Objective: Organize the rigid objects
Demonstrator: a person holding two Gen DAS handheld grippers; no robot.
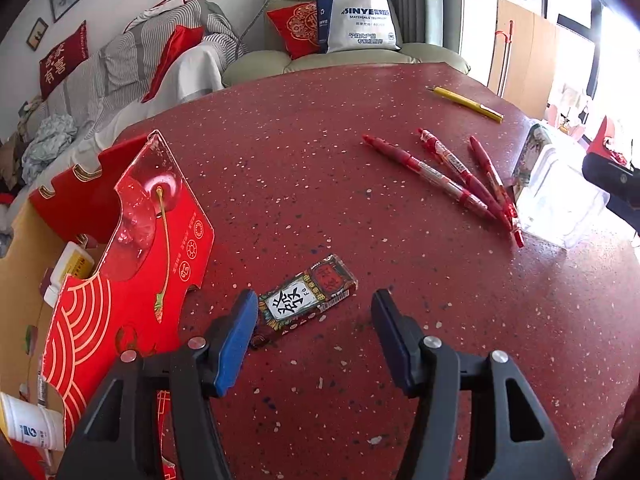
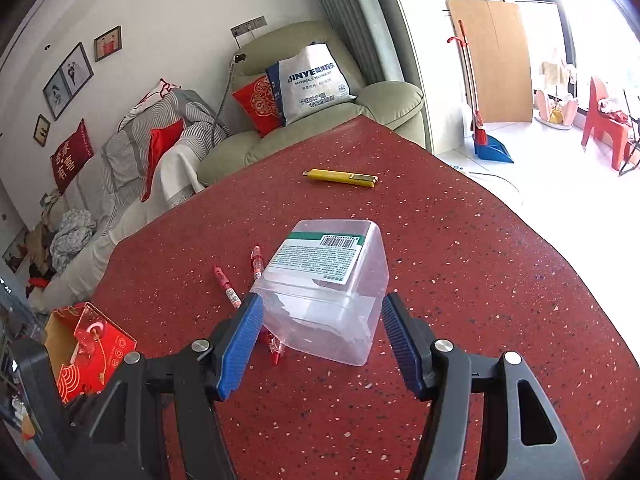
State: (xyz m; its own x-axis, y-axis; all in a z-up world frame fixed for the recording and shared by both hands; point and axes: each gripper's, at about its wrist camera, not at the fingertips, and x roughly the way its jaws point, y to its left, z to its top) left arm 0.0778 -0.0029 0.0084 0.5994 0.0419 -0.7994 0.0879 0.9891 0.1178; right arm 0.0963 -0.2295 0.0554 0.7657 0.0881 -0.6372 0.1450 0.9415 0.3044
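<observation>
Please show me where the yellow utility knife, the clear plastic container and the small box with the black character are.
yellow utility knife (image 2: 340, 178): right wrist view, middle of its body.
clear plastic container (image 2: 320, 280): right wrist view, on its labelled face.
small box with the black character (image 1: 308, 296): left wrist view, centre of its top face.

A green armchair (image 2: 320, 128) stands behind the red speckled counter (image 2: 460, 260). A white bag with blue letters (image 2: 316, 84) and a red cushion (image 2: 258, 104) sit on it. A sofa with striped bedding (image 2: 132, 148) is beside it. Framed pictures (image 2: 70, 78) hang on the wall. A blue dustpan (image 2: 494, 148) and a red stool (image 2: 604, 128) stand on the white floor.
</observation>
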